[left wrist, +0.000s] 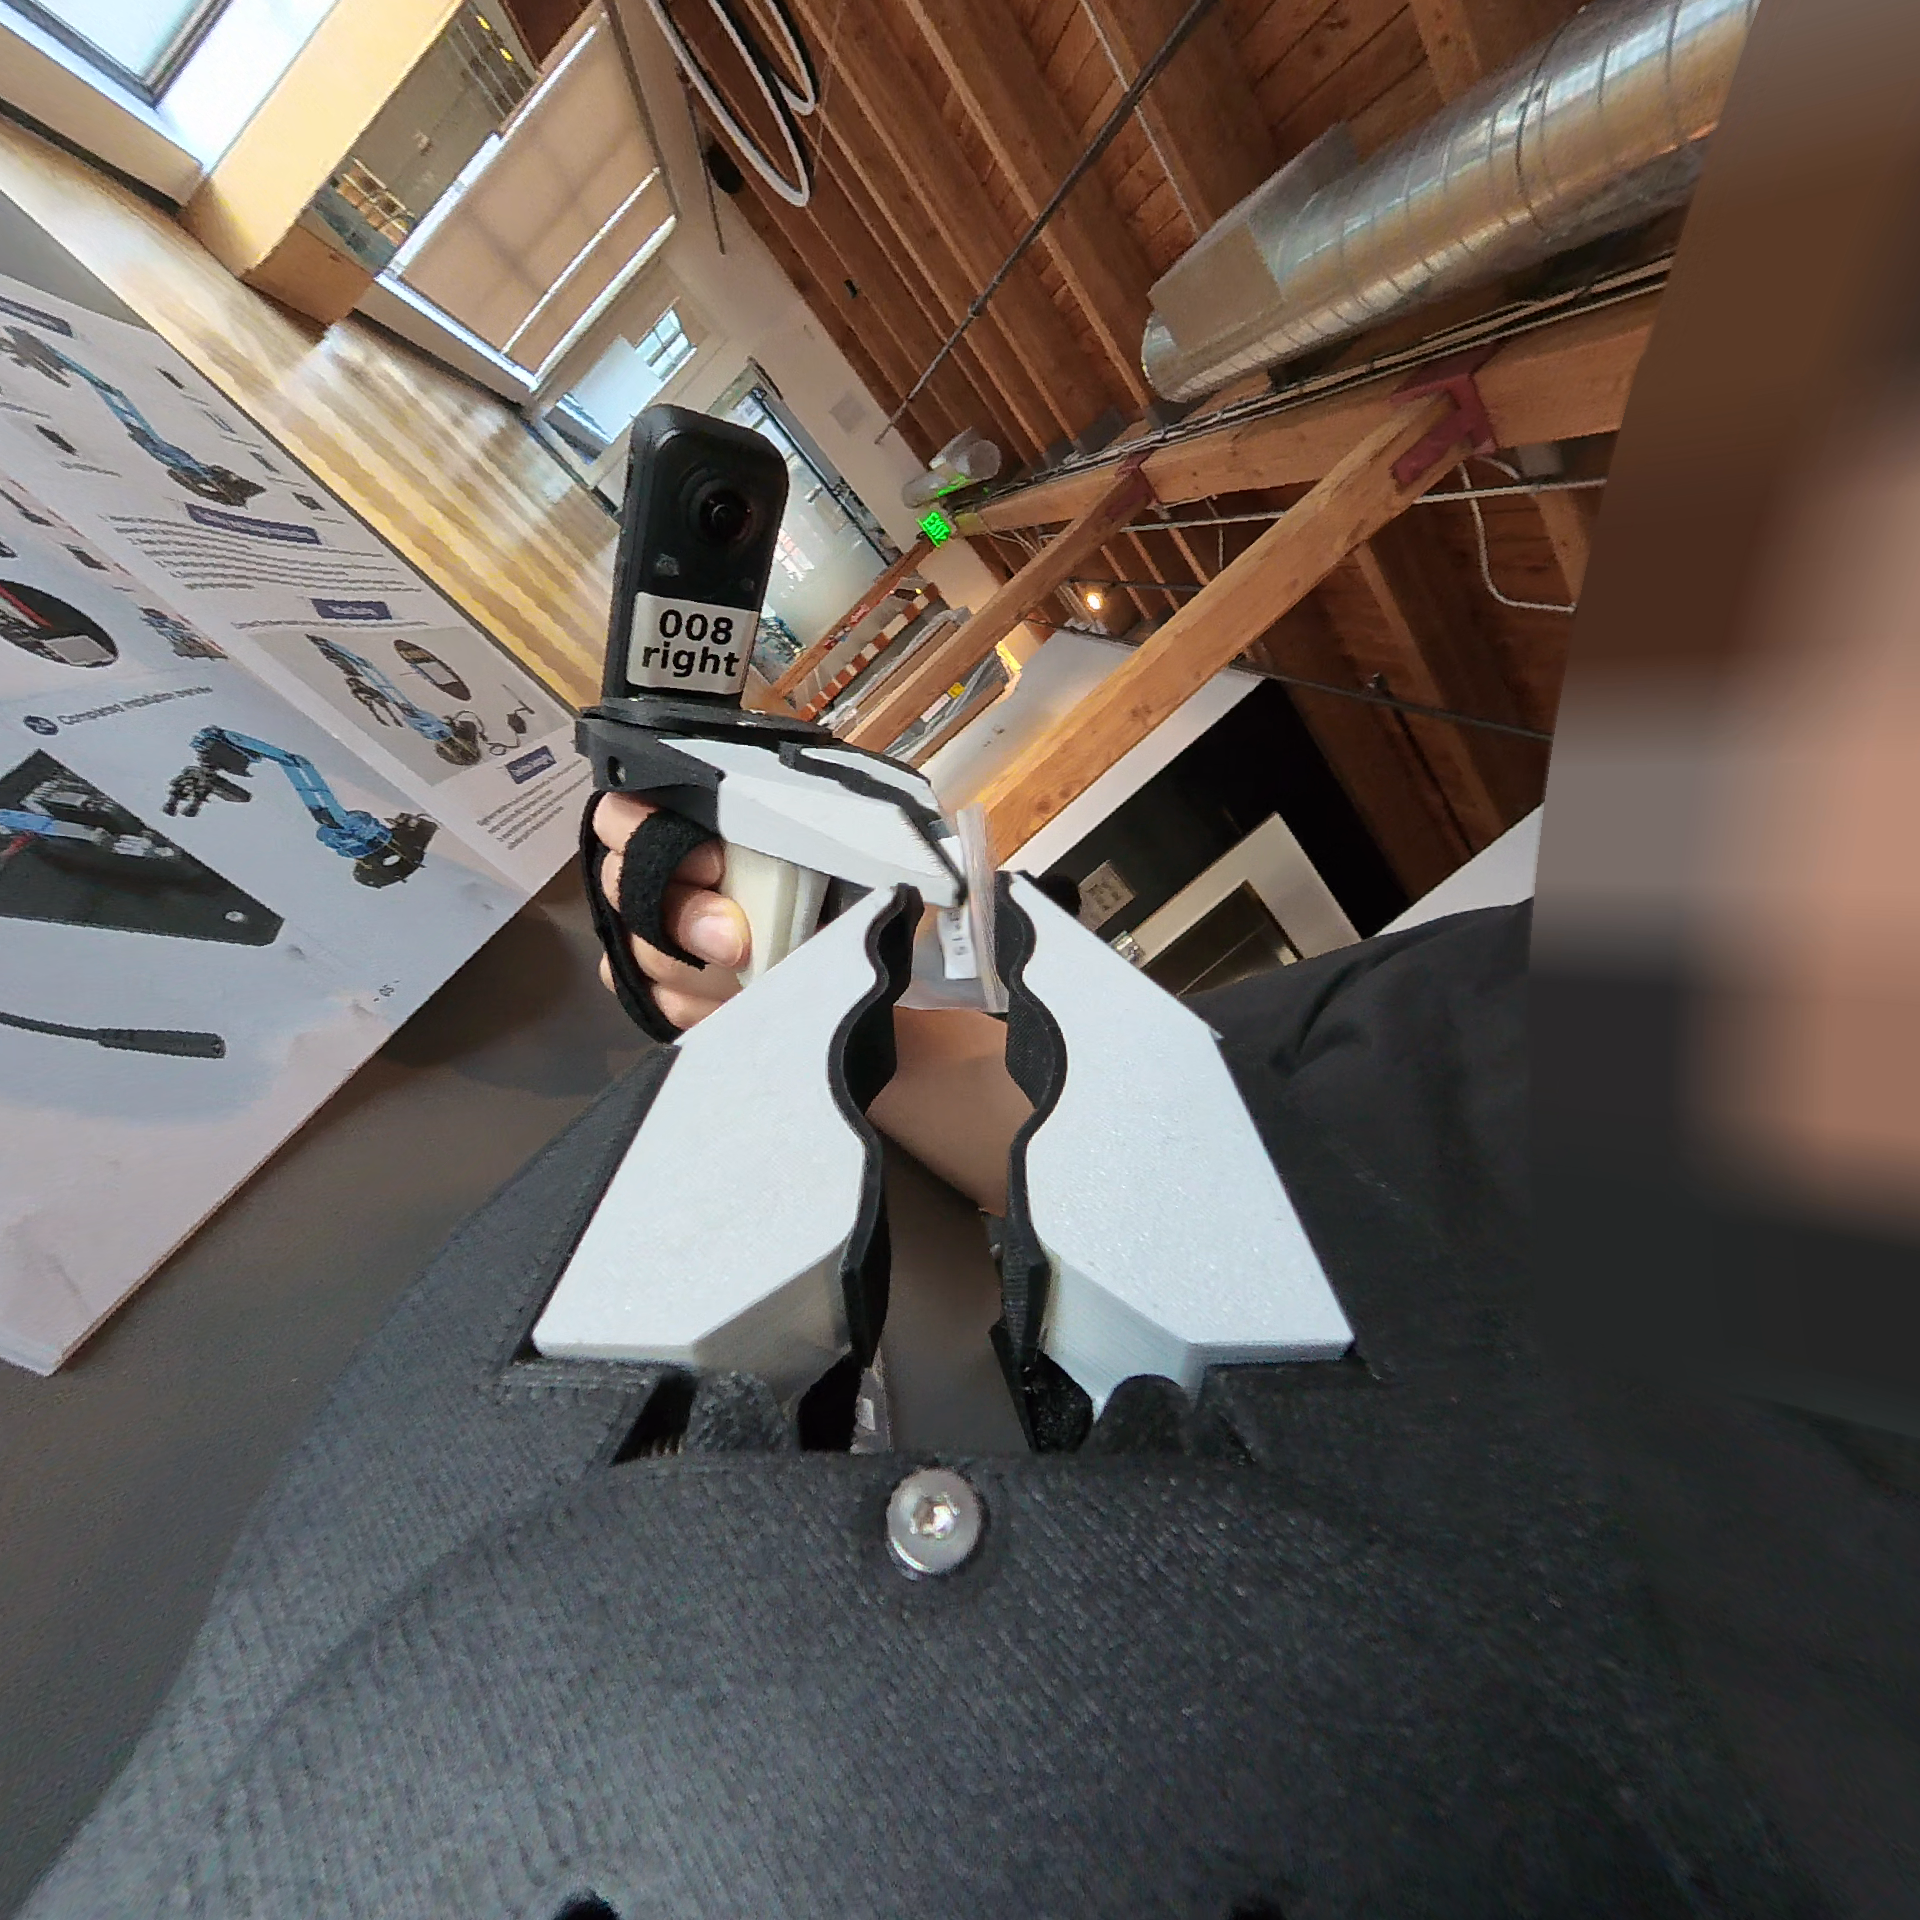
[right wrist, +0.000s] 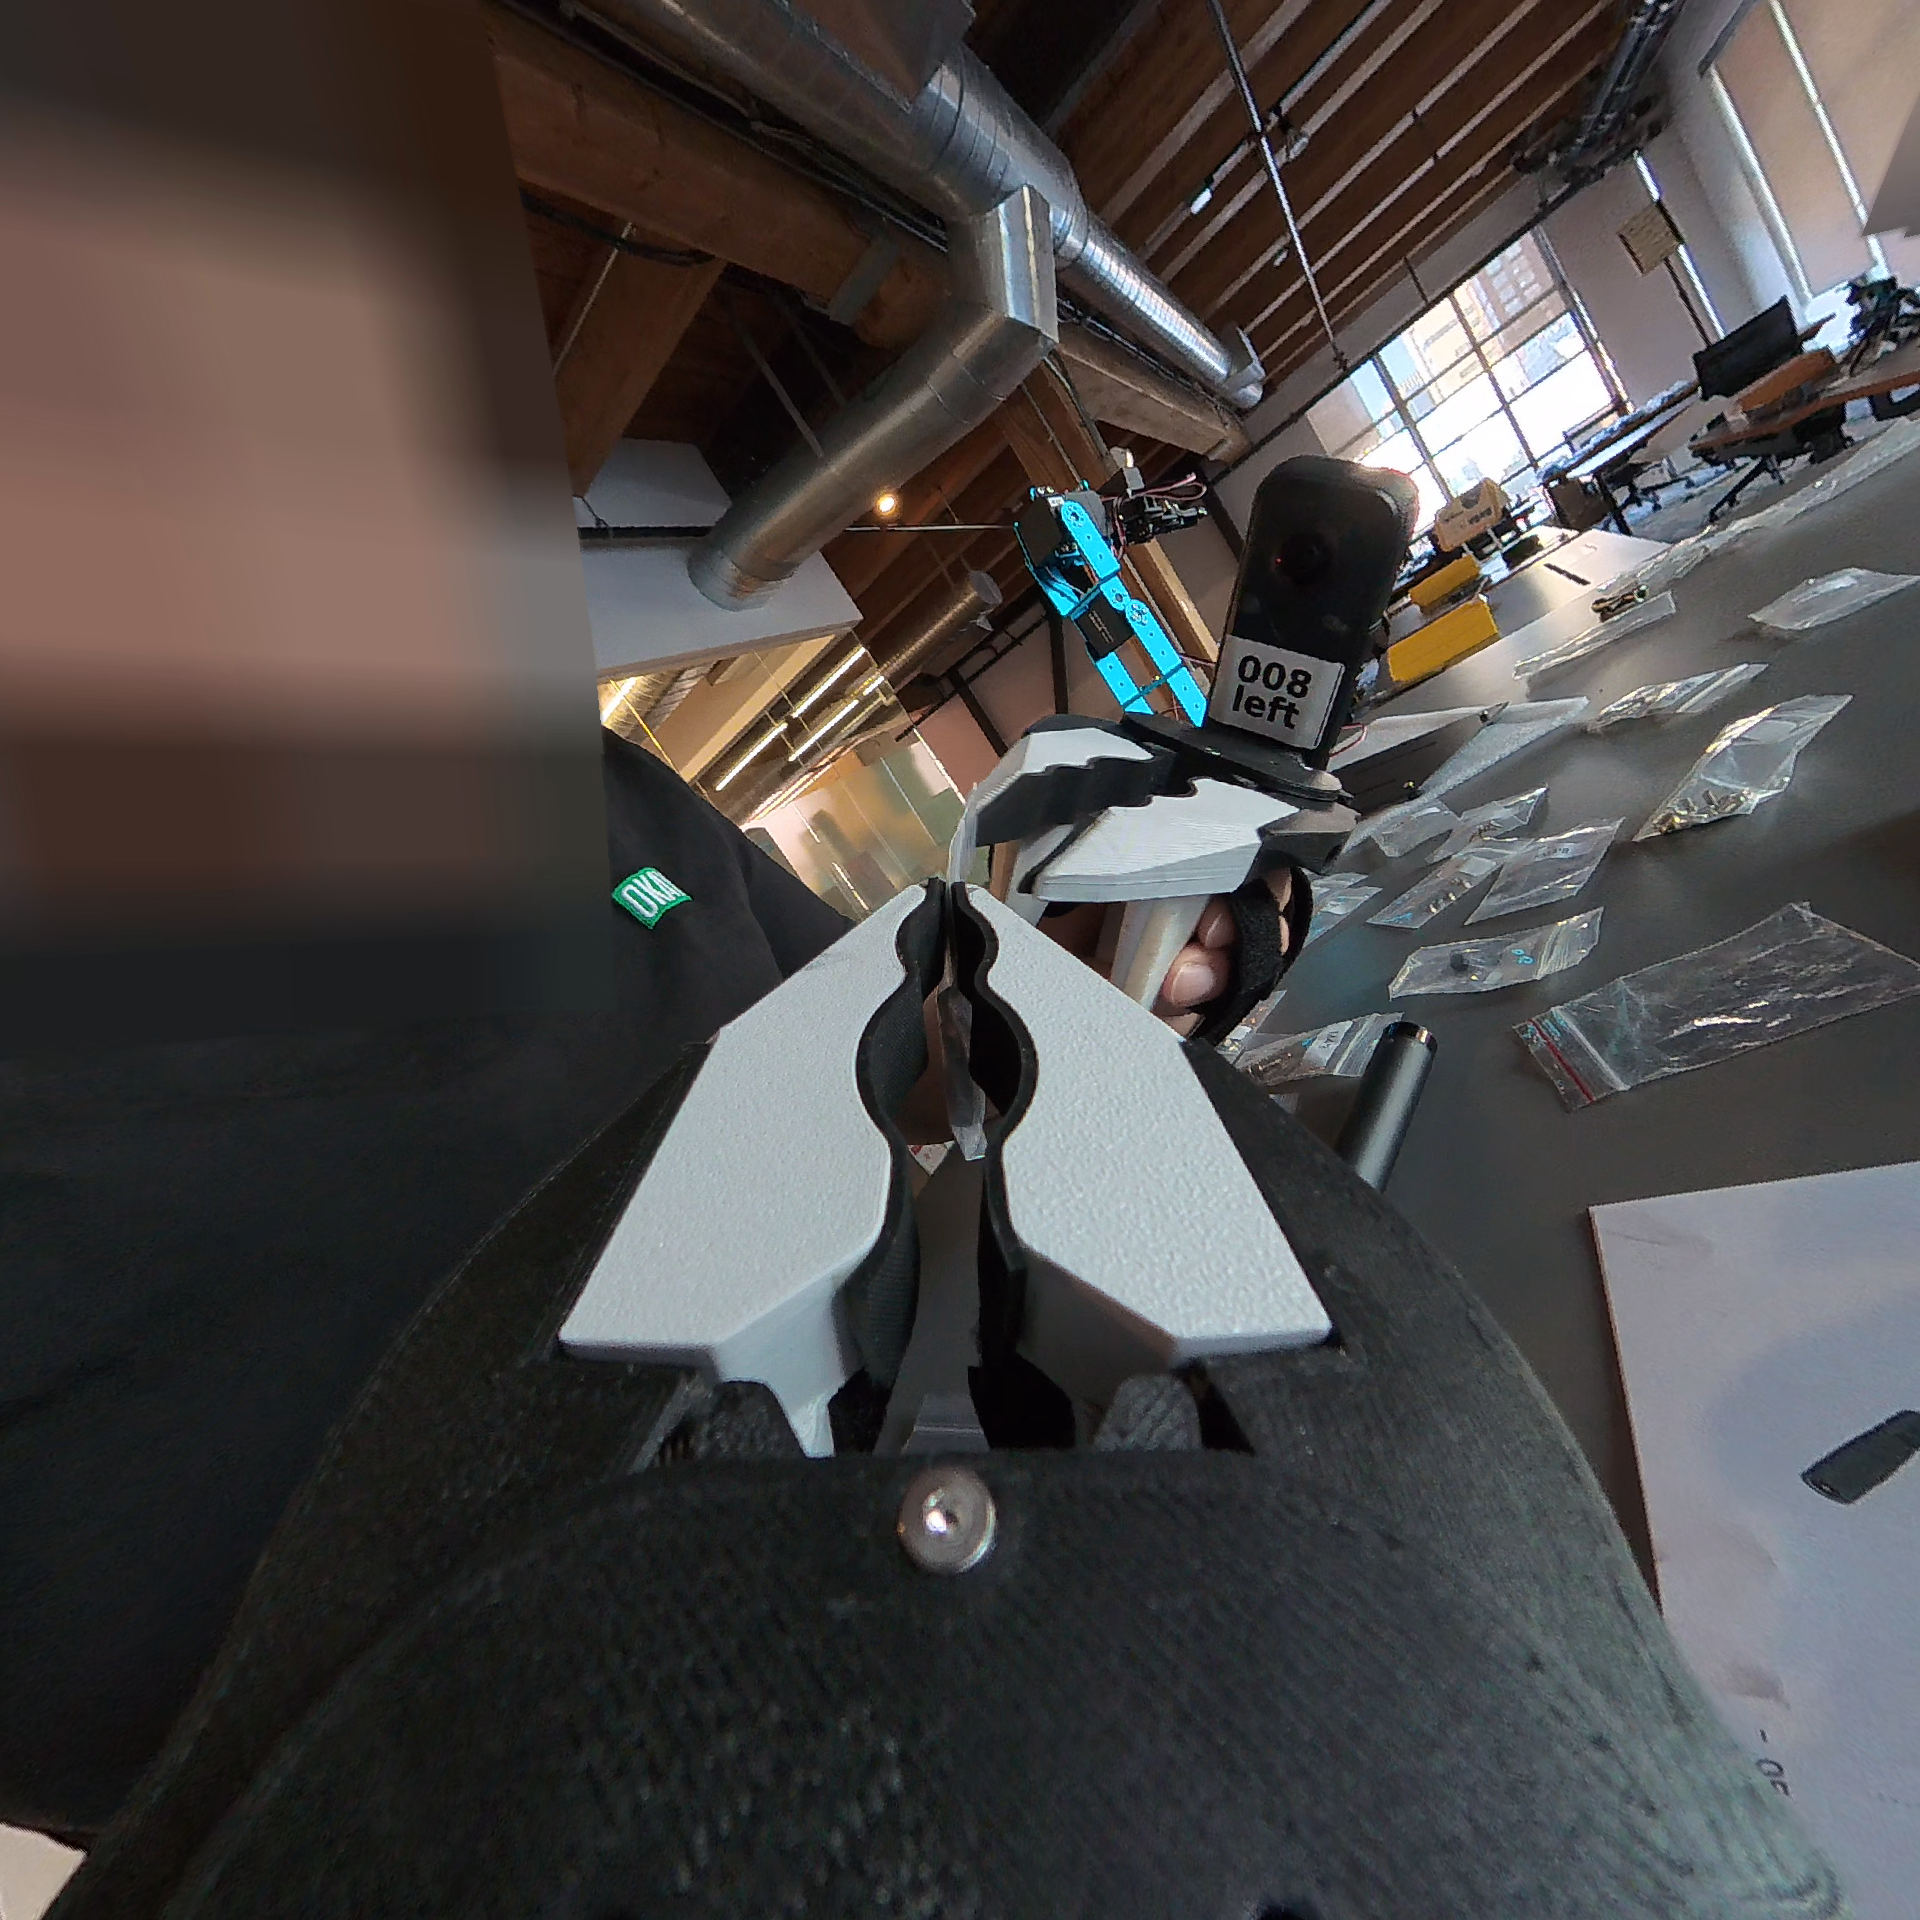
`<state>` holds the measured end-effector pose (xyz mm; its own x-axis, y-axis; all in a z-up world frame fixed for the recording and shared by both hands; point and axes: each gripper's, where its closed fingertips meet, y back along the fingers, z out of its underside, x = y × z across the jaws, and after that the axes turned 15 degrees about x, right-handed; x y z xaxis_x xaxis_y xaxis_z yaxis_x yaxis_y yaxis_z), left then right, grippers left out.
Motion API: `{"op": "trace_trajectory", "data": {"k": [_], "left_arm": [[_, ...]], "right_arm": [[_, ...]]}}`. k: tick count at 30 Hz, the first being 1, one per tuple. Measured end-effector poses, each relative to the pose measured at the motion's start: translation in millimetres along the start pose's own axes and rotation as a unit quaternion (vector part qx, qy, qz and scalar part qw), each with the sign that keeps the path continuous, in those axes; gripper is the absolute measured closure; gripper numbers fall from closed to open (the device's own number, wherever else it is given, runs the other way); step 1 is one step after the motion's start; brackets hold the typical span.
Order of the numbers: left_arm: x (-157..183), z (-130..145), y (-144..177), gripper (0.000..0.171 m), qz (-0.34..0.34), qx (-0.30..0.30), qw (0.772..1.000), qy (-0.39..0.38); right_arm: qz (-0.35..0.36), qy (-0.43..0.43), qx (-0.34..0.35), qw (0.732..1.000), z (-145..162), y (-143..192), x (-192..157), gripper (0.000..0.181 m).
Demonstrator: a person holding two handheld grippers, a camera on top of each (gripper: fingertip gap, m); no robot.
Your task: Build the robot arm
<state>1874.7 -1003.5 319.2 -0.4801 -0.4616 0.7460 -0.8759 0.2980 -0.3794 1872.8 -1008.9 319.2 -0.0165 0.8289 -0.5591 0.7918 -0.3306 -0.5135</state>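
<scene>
White printed board (left wrist: 156, 727) with pictures of a blue arm lies at nine o'clock in our left wrist view, flat on the grey table (left wrist: 208, 1299). At centre, our left gripper (left wrist: 954, 899) has its jaws apart, a small clear plastic bag (left wrist: 961, 935) hanging in the gap between its tips. Whether the fingers touch the bag we cannot tell. Just above, at twelve o'clock, our right gripper (left wrist: 951, 868) comes in from the left, clamped on the top of that bag, a black camera (left wrist: 701, 551) standing on it.

In our right wrist view, a dark sleeve (right wrist: 312, 1091) fills nine o'clock. At centre, the right gripper (right wrist: 948, 899) is pinched together on the thin clear bag (right wrist: 961, 1081), seen edge-on between the dark pads. At one o'clock our left gripper (right wrist: 992, 810) shows its jaws parted, with a blue robot arm (right wrist: 1101, 613) behind it. At three o'clock, many small clear bags (right wrist: 1714, 1003) lie spread over the table (right wrist: 1507, 1143).
</scene>
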Motion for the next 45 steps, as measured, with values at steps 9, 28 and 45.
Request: {"op": "trace_trajectory", "data": {"k": [9, 28, 45], "left_arm": [[-7, 2, 2, 0.154, -0.025, -0.013, 0.999, -0.033], [-3, 8, 3, 0.171, -0.011, -0.03, 0.999, -0.033], [-4, 10, 1, 0.169, -0.021, -0.033, 0.998, -0.055]], "right_arm": [[-0.002, -0.003, -0.002, 1.0, 1, 0, 0, 0.181], [-0.001, 0.008, -0.015, 1.0, 5, 0, 1, 0.181], [0.012, 0.021, -0.024, 0.999, 7, 3, 5, 0.181]]}}
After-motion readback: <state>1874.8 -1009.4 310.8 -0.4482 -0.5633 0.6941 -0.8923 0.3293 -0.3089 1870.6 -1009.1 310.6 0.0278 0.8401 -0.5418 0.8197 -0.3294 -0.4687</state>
